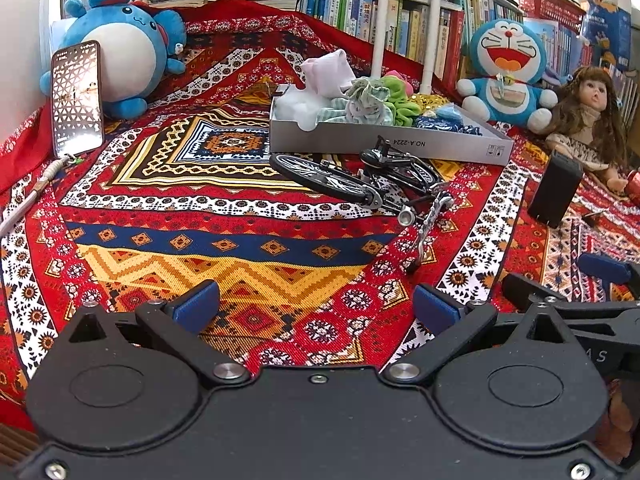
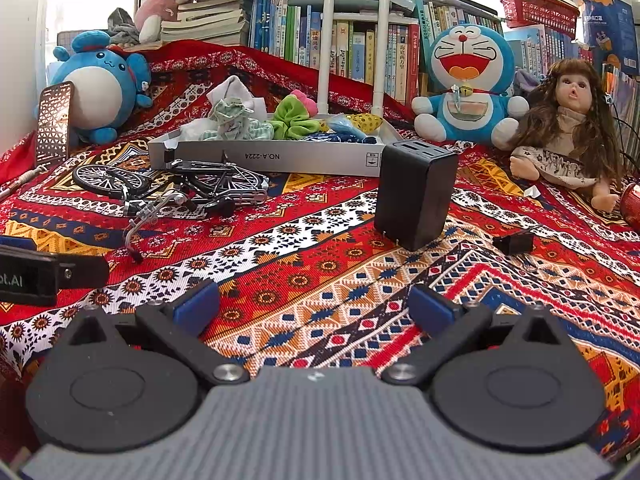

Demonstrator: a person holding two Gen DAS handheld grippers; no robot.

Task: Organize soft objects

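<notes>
A shallow grey box (image 1: 384,136) (image 2: 280,156) lies on the patterned cloth and holds several soft items: a white cloth (image 1: 328,70), a pale green scrunchie (image 1: 368,98) (image 2: 230,114), a bright green scrunchie (image 1: 402,102) (image 2: 290,120) and blue pieces (image 2: 344,126). My left gripper (image 1: 316,306) hovers open over bare cloth well short of the box, nothing between its blue pads. My right gripper (image 2: 314,306) is likewise open and empty over the cloth, nearer the black charger.
A toy bicycle (image 1: 360,182) (image 2: 172,188) lies in front of the box. A black charger (image 2: 416,196) (image 1: 554,188) stands to the right. A phone (image 1: 76,96), a round blue plush (image 1: 120,48), a blue cat plush (image 2: 466,84) and a doll (image 2: 568,128) line the back.
</notes>
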